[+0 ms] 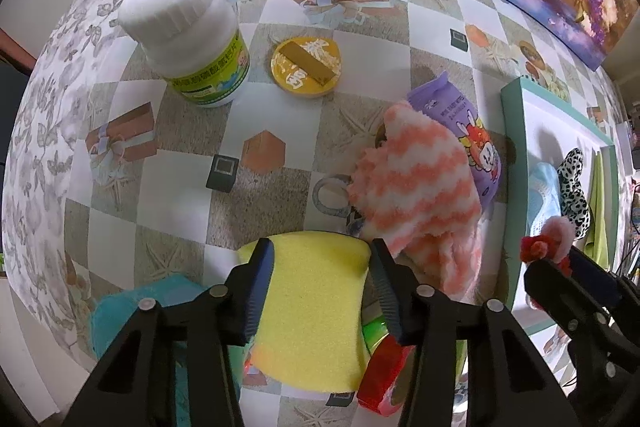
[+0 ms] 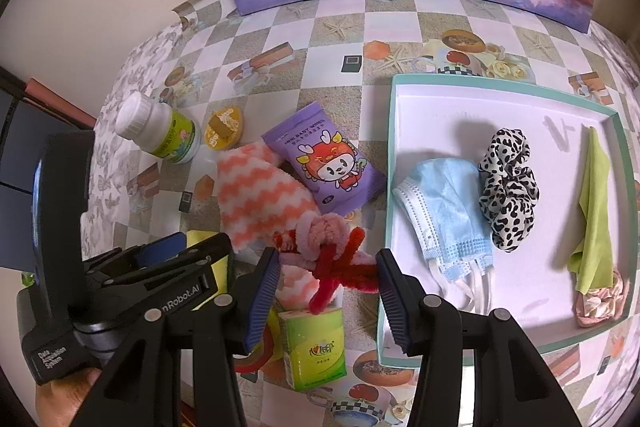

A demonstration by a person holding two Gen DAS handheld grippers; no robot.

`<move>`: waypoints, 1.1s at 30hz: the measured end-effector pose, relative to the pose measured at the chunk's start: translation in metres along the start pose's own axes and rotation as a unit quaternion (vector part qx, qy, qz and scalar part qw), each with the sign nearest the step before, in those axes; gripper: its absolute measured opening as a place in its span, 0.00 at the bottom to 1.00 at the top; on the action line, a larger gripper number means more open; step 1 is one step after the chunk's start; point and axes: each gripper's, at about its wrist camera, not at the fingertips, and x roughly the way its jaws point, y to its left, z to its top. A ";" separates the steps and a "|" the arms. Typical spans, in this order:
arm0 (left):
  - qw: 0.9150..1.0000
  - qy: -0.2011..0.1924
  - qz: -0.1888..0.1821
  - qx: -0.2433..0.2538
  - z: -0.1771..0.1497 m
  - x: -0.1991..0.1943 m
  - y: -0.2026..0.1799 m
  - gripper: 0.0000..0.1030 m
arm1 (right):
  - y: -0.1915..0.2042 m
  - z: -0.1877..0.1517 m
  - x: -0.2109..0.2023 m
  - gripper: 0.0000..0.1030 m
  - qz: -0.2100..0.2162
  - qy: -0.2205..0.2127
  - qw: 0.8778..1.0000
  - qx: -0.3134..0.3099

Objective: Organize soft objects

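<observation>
A yellow sponge [image 1: 310, 307] fills the lower centre of the left wrist view, clamped between the left gripper [image 1: 322, 287] pads. The right gripper [image 2: 328, 279] pinches a red-and-pink pipe-cleaner toy [image 2: 332, 251] at lower centre, left of the tray [image 2: 390, 155].

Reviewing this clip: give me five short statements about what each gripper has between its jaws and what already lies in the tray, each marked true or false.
1. The left gripper has the yellow sponge between its jaws. True.
2. The right gripper holds the purple wipes packet. False: it holds the pink and red pipe-cleaner toy; the packet lies on the table.
3. The blue face mask lies inside the teal-rimmed tray. True.
4. The leopard-print scrunchie lies outside the tray. False: it lies inside, beside the mask.
5. The white bottle has its cap on. True.
</observation>
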 end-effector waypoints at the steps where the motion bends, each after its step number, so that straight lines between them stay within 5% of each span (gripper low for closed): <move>1: 1.000 -0.002 -0.001 0.000 0.000 -0.001 0.001 0.46 | 0.000 0.000 0.000 0.50 0.000 0.000 1.000 0.000; 19: 0.997 -0.068 -0.025 -0.026 0.003 -0.043 0.022 0.34 | -0.001 0.003 -0.010 0.50 -0.001 -0.012 1.000 0.000; 33: 0.990 -0.117 0.014 -0.071 0.006 -0.072 0.051 0.30 | -0.002 0.004 -0.015 0.50 -0.006 -0.019 1.000 0.001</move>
